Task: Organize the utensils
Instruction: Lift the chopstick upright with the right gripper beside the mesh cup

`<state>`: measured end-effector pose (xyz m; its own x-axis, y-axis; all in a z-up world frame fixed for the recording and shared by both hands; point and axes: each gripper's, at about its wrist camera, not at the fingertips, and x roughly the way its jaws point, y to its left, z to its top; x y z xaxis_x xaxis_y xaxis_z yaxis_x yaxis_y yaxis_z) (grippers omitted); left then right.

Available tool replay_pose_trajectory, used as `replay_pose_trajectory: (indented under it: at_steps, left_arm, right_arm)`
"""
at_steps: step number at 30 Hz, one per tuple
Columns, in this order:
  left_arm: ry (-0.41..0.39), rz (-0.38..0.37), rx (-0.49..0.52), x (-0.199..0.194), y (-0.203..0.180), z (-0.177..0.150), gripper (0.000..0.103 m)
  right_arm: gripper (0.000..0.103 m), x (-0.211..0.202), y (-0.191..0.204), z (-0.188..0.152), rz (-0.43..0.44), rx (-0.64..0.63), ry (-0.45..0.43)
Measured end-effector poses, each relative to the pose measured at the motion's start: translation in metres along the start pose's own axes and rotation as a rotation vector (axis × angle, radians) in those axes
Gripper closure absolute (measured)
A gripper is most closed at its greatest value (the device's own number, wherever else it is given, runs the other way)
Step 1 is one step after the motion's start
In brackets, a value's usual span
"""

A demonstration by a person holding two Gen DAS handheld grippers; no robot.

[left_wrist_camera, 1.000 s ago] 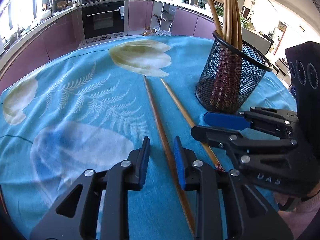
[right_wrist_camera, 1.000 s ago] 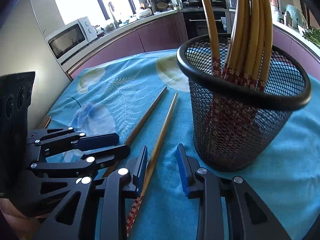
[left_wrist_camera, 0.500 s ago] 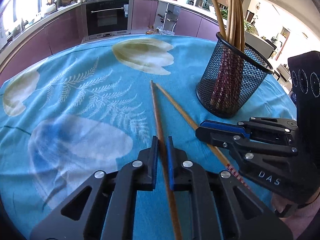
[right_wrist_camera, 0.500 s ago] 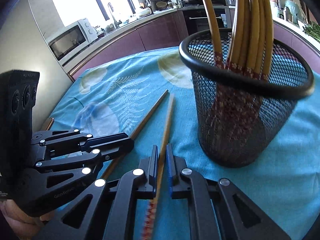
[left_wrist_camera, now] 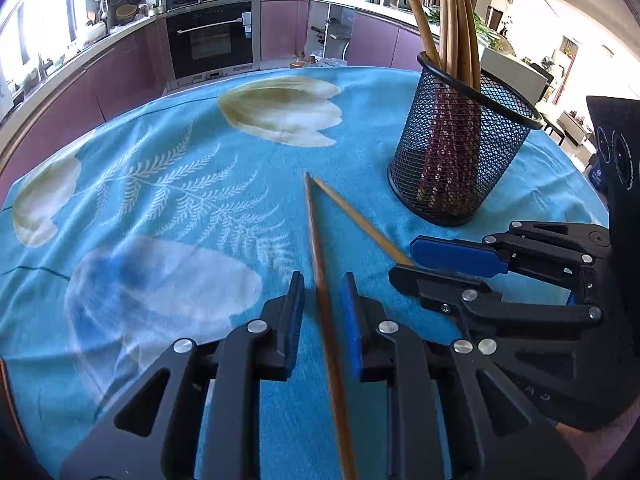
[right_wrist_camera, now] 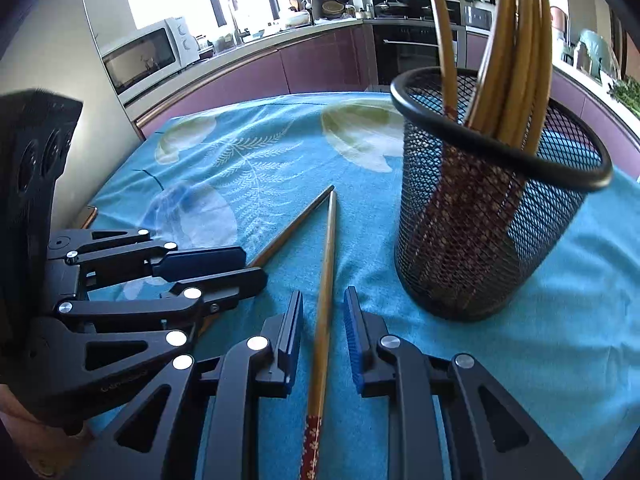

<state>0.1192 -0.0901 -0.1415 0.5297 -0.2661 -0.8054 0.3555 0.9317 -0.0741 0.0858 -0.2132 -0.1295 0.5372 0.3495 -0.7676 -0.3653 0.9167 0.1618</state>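
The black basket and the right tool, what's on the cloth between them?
Nothing: in the right wrist view, only bare blue cloth lies between the right tool and the mesh basket. Its chopstick sits inside the opening tool.

Blue floral tablecloth (left_wrist_camera: 168, 184) under two loose chopsticks (left_wrist_camera: 320, 264) and mesh holder (left_wrist_camera: 460, 160).

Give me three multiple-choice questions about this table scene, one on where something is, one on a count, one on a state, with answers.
1. Where do the loose chopsticks lie?
A in the basket
B on the tablecloth
C on the counter

2. How many chopsticks lie loose?
A two
B four
C none

3. How does the mesh basket stand?
A tipped over
B upright
C upside down

Answers:
1 B, both rest on the blue tablecloth.
2 A, a darker chopstick and a lighter chopstick.
3 B, the mesh basket stands upright with chopsticks inside.
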Motion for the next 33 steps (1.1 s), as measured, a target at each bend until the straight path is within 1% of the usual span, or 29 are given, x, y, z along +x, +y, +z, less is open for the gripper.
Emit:
replay_pose_trajectory:
  at_steps: [1,2,5,12,19,26,33]
  left_arm:
    - [-0.001,0.005,0.004,0.001,-0.001,0.001,0.085]
    - [-0.001,0.007,0.007,0.002,-0.001,0.002,0.089]
    - [-0.007,0.014,0.006,0.003,-0.002,0.003,0.093]
    - [-0.010,0.004,-0.016,0.001,-0.001,0.003,0.095]
    - [-0.021,-0.016,-0.025,-0.007,-0.001,0.001,0.095]
    - [-0.057,-0.055,-0.048,-0.030,0.003,0.003,0.095]
    - [-0.095,-0.075,-0.046,-0.050,0.001,0.004,0.095]
  right_arm:
    - [0.088,0.001,-0.001,0.001,0.000,0.005,0.000]
    - [0.092,0.001,-0.003,0.001,-0.002,0.012,-0.001]
    - [0.097,0.001,-0.009,0.002,0.014,0.041,0.002]
    - [0.098,-0.004,-0.018,-0.001,0.063,0.093,-0.008]
    - [0.098,-0.023,-0.018,0.000,0.098,0.091,-0.048]
    - [0.097,-0.045,-0.016,0.002,0.130,0.083,-0.094]
    - [0.097,-0.063,-0.018,0.003,0.148,0.089,-0.135]
